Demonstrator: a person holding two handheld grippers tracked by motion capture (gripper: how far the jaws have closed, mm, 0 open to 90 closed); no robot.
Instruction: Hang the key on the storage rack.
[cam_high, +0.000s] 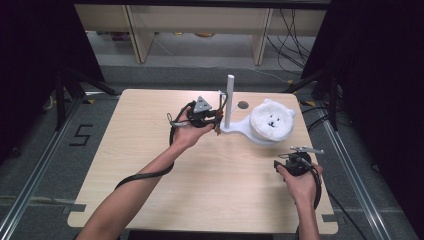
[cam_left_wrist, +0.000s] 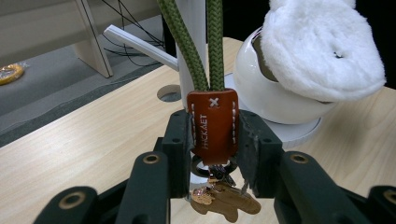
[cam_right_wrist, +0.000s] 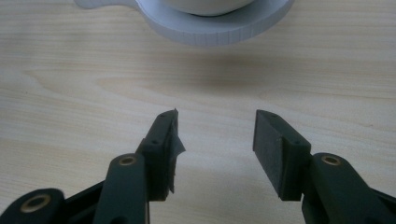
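Currently left gripper (cam_left_wrist: 214, 154) is clamped on the brown leather tag (cam_left_wrist: 213, 122) of a keychain, pads pressing both sides. Green cord (cam_left_wrist: 198, 46) runs up from the tag along the white post (cam_high: 230, 100); a small charm (cam_left_wrist: 224, 201) dangles below. Stand base (cam_high: 239, 129) sits far right of table (cam_high: 150, 150), with the white plush (cam_high: 271, 119) on it. Right gripper (cam_right_wrist: 215, 140) hovers near right, jaws apart, empty, over bare wood.

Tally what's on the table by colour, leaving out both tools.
White: 3 - the stand with its post, the round bowl, the fluffy bear-face plush
Green: 1 - the cord loop
Brown: 2 - the leather tab, the gingerbread charm
Total: 6
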